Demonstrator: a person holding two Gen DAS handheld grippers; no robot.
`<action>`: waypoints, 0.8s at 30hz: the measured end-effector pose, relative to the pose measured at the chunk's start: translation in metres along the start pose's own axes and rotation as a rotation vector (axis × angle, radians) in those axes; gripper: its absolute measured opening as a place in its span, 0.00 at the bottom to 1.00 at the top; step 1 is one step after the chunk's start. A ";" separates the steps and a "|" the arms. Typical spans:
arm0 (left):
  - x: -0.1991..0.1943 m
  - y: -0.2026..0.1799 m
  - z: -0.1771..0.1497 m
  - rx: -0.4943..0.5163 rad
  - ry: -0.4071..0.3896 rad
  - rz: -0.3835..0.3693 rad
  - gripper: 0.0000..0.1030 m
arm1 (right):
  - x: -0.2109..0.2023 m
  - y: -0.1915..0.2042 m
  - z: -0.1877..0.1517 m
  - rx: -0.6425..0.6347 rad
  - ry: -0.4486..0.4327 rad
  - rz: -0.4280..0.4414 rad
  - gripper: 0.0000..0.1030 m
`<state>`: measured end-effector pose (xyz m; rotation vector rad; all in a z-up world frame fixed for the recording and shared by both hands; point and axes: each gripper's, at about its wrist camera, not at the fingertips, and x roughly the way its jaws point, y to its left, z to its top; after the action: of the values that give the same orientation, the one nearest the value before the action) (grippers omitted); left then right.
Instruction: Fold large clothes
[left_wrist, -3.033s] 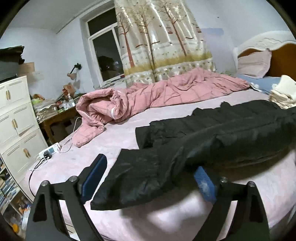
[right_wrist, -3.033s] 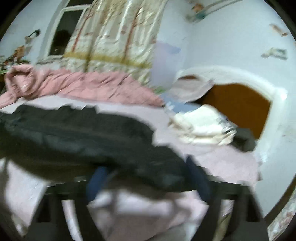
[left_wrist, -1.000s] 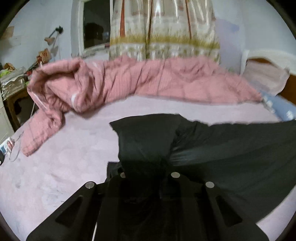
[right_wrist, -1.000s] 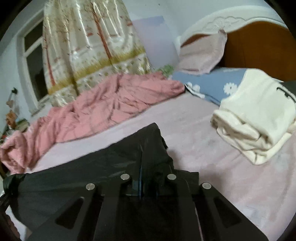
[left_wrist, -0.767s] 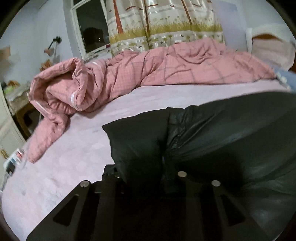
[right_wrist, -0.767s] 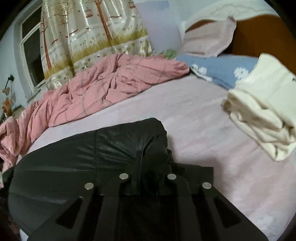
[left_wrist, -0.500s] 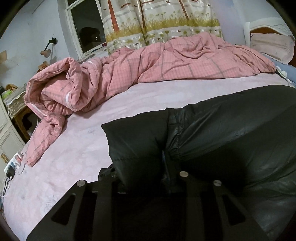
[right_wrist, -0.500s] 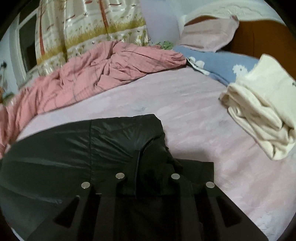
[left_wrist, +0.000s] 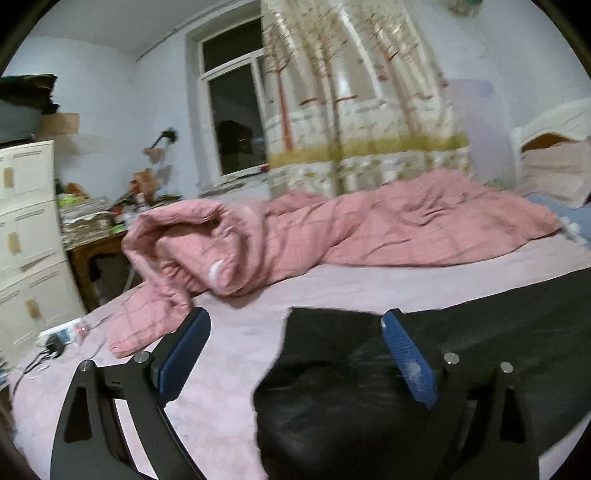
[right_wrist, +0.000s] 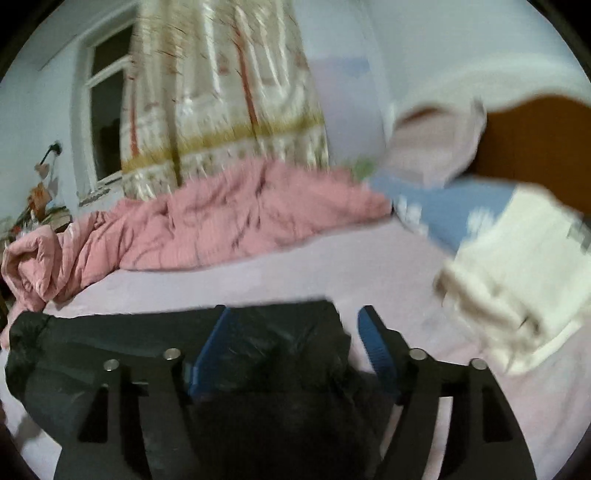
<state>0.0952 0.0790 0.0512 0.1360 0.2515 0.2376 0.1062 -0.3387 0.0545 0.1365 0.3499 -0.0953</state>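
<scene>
A black shiny padded garment (left_wrist: 480, 332) lies folded on the pink bed sheet (left_wrist: 236, 325). In the left wrist view my left gripper (left_wrist: 295, 354) is open, its blue pads wide apart over the garment's left end (left_wrist: 325, 369), holding nothing. In the right wrist view the same garment (right_wrist: 110, 343) stretches to the left. My right gripper (right_wrist: 295, 343) is open above the garment's right end, its blue pads apart and empty. Both views are blurred.
A rumpled pink quilt (left_wrist: 332, 240) lies along the far side of the bed. Folded cream clothes (right_wrist: 517, 266) and a blue pillow (right_wrist: 454, 210) sit near the headboard. White drawers (left_wrist: 26, 236), a cluttered desk (left_wrist: 96, 225) and a power strip (left_wrist: 62, 334) are at the left.
Both grippers were shut on the garment's ends and carried them forward over the bed. Now both have opened, let go and pulled back upward; the garment lies on the sheet.
</scene>
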 end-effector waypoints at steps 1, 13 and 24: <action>-0.004 -0.002 0.002 0.002 -0.002 -0.036 0.91 | -0.009 0.005 0.002 -0.010 -0.020 0.026 0.74; 0.031 -0.067 -0.034 0.075 0.293 -0.388 0.92 | 0.026 0.083 -0.041 -0.168 0.316 0.182 0.80; 0.047 -0.086 -0.050 0.102 0.347 -0.357 0.94 | 0.048 0.093 -0.060 -0.264 0.334 0.044 0.88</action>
<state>0.1448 0.0133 -0.0215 0.1484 0.6263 -0.1099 0.1419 -0.2412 -0.0069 -0.1037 0.6887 0.0192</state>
